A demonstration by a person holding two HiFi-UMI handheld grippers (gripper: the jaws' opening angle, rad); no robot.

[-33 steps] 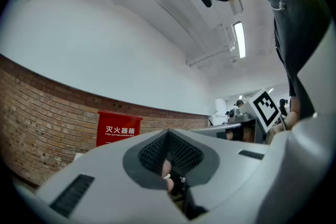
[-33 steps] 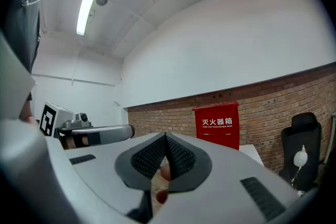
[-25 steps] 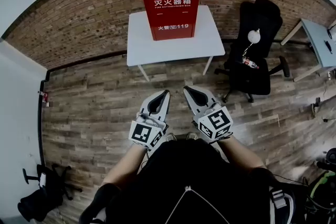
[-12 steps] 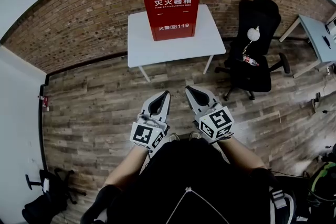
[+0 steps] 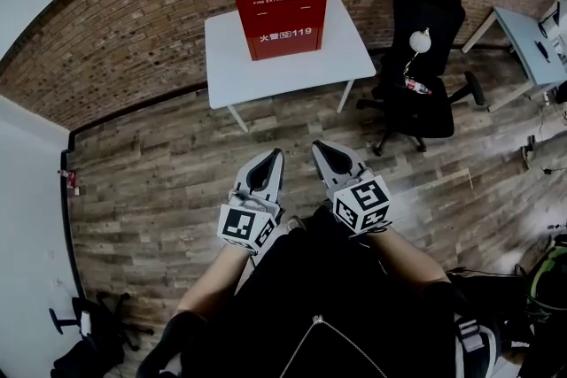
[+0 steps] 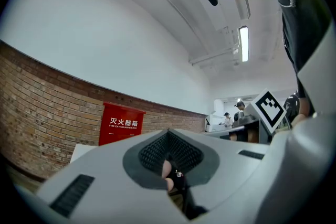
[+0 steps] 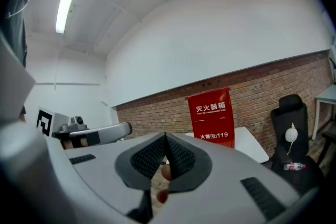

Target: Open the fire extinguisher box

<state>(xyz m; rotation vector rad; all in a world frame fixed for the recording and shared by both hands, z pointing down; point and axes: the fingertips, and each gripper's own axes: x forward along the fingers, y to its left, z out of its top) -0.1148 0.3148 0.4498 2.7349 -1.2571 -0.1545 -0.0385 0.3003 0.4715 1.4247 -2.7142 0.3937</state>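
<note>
1. Though it points toward the box, the left claw [image 5: 275,157] is clenched on nothing, well short of the surface.
2. One red fire extinguisher box [image 5: 278,0] stands upright at the back of the single white surface [image 5: 232,75], its long axis vertical, its lettered front facing the person, closed.
3. The right claw [image 5: 318,148], second of two, is likewise clenched and empty.
4. One black chair [image 5: 425,49] stands right of the surface.
</note>
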